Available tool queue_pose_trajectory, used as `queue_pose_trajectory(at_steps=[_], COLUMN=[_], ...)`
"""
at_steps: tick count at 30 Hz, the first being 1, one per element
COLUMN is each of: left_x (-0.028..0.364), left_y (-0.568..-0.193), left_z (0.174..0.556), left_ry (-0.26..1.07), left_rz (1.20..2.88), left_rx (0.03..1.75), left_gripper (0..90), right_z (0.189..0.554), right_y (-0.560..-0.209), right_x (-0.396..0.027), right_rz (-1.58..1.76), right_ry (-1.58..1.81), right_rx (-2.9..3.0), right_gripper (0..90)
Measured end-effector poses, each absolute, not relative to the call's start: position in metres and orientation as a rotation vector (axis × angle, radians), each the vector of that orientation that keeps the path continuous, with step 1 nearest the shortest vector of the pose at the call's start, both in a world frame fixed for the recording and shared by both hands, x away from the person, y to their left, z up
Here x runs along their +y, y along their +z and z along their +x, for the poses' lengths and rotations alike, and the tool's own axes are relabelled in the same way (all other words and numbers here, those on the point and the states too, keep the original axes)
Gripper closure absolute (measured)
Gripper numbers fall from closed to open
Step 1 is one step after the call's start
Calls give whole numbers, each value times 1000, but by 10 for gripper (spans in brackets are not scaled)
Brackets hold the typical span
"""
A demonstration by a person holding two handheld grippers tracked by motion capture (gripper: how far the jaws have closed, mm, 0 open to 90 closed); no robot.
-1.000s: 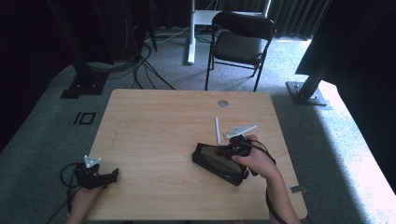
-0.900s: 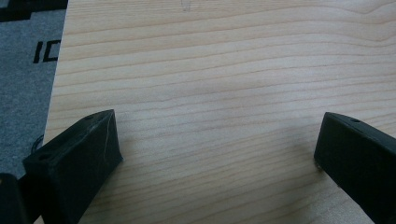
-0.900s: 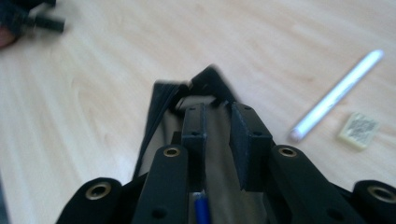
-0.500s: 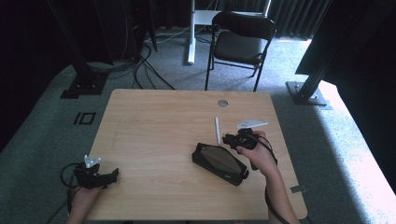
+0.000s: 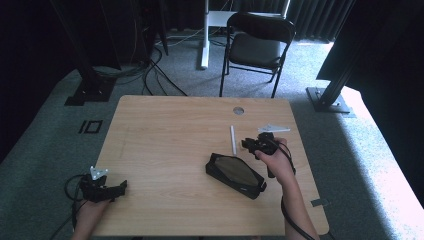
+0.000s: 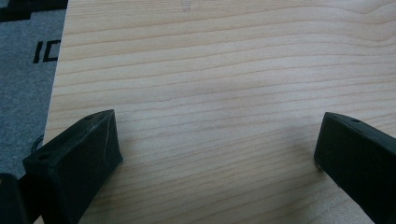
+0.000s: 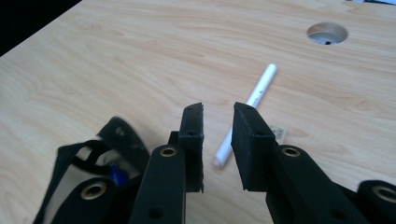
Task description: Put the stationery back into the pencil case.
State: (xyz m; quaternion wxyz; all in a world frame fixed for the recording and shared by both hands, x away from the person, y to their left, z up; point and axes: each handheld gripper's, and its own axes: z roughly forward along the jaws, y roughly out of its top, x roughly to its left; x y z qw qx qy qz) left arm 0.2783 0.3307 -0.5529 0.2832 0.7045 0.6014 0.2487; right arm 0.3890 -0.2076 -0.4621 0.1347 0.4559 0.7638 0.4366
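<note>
**On the table: two hand-held grippers, one white pen, one black pouch**

Near the right edge of the wooden table (image 5: 165, 135), the right gripper (image 5: 247, 144) was held in the person's right hand (image 5: 274, 162), its black jaws pointing toward the table's middle. Those jaws stood nearly together, a narrow gap between them, with nothing clamped; in the right gripper view the gap framed part of the pen beyond it.

Item 1, white pen (image 7: 246, 112): slim, lying flat on the bare wood, just ahead of the right gripper's tips and apart from them. One end pointed toward the round cable hole (image 7: 327, 32) at the table's far side. A small pale tag (image 7: 279, 132) lay beside the pen, close to the jaw.

Item 2, black pouch (image 5: 235, 174): flat, with a clear window on top, lying aslant just beside the right hand on its inner side. Its corner showed in the right gripper view under the jaws, a dab of blue visible inside.

Item 3, left gripper (image 5: 121, 186): held low at the table's near left corner in the left hand (image 5: 90, 212), jaws spread wide over bare wood, holding nothing.

Beyond the table: a black folding chair (image 5: 257, 47) on grey carpet.
</note>
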Motion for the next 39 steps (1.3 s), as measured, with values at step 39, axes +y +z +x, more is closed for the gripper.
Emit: queue_pose_trajectory(at_steps=[39], left_x=[331], left_y=[-553], left_z=[278], left_ry=[666], left_rz=[1886], left_rx=[1610], left_gripper=[6], right_z=[434], right_y=[-498], right_x=[-205], right_rz=[1448], right_ry=[1012], right_rx=[2178], right_gripper=[613])
